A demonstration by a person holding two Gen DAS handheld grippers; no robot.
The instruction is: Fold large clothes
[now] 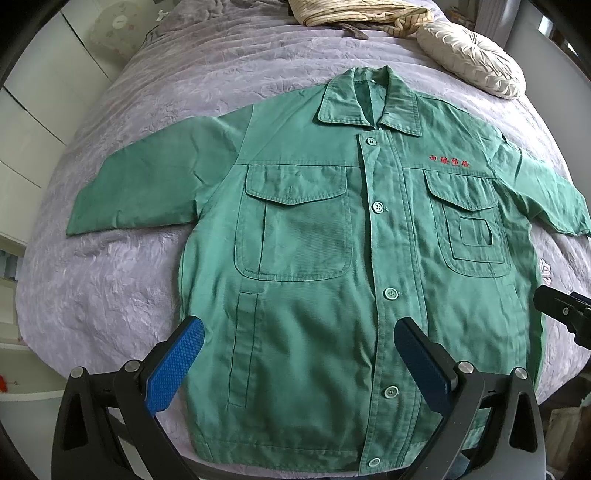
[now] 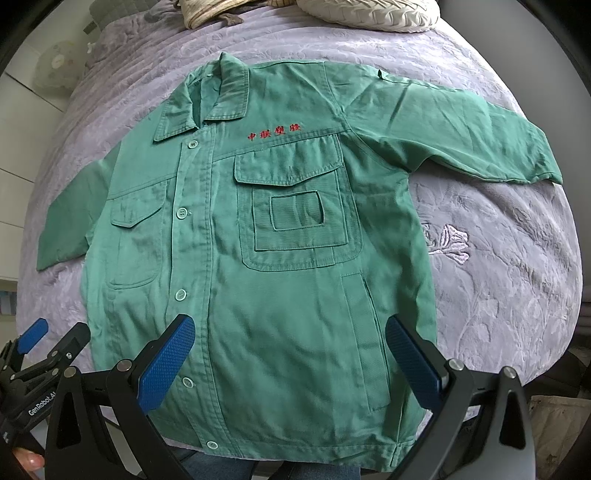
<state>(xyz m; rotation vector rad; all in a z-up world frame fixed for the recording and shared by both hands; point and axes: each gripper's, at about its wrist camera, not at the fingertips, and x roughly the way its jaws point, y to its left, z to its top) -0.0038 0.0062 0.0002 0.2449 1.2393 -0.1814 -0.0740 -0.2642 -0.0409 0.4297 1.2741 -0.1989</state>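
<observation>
A green work jacket (image 1: 314,258) lies flat and buttoned on the bed, front up, collar at the far end, both sleeves spread out to the sides. It has red embroidered characters on the chest and several pockets. It also shows in the right wrist view (image 2: 280,258). My left gripper (image 1: 299,332) is open and empty, held above the jacket's lower left half near the hem. My right gripper (image 2: 290,328) is open and empty above the jacket's lower right half. The left gripper shows at the lower left of the right wrist view (image 2: 44,347).
The lilac quilted bedspread (image 1: 129,288) covers the bed. A cream pleated cushion (image 1: 472,55) and a bundle of striped beige cloth (image 1: 354,14) lie at the head end. White cupboards (image 1: 26,122) stand to the left of the bed.
</observation>
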